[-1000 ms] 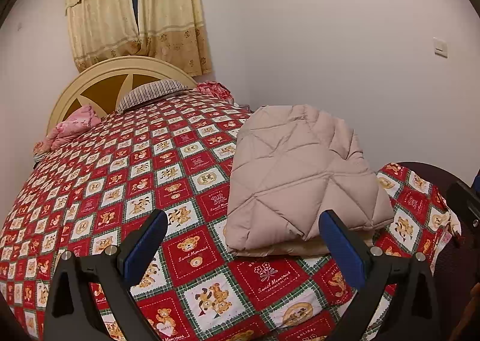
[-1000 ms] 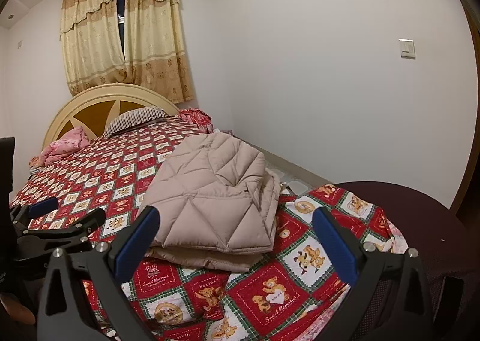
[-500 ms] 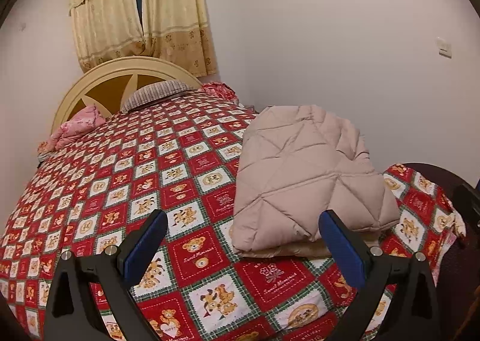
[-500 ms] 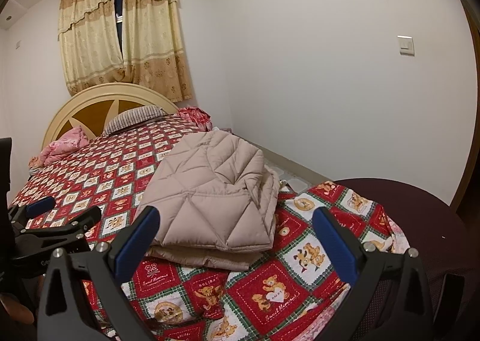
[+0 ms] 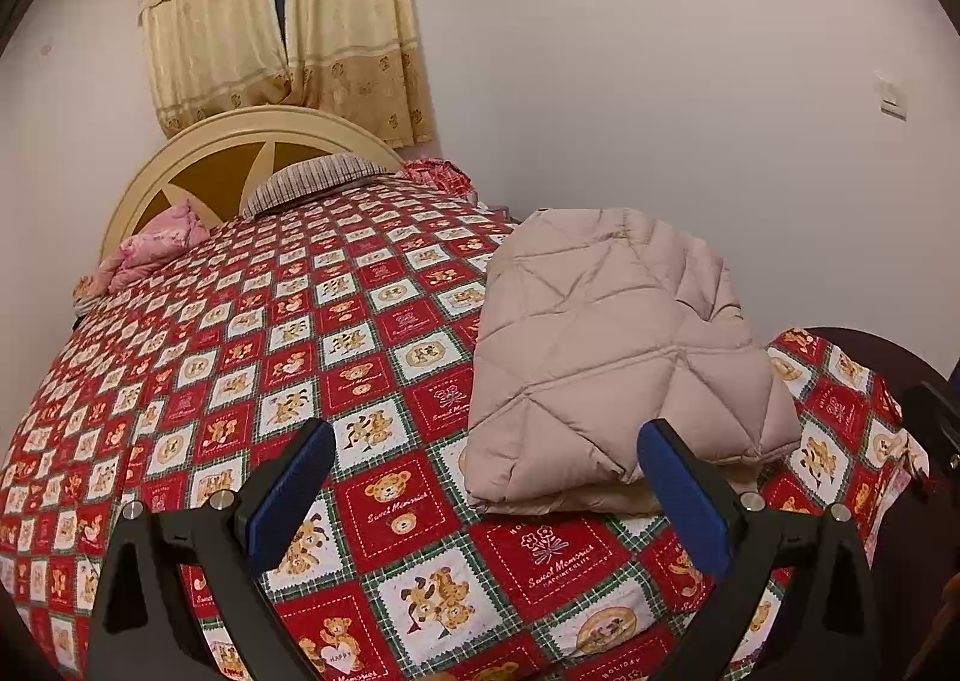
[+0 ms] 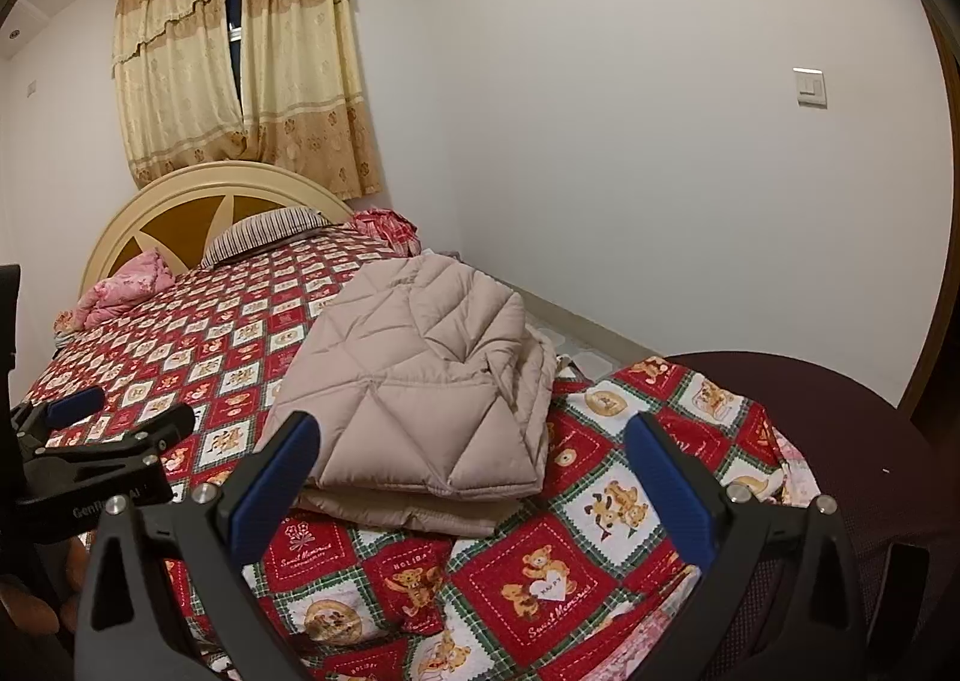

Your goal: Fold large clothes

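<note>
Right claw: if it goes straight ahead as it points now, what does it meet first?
Probably the folded beige quilted jacket on the red teddy-bear bedspread; the open right claw faces it, though depth is unclear.

A bed with bear-print cover carries a folded quilted jacket and pillows.

The underside layers of the folded beige quilted jacket are hidden beneath its top panel. The left gripper is cut off by the frame's left edge (only its fingertips are seen). Bedspread print lettering is mostly too small to read.
</note>
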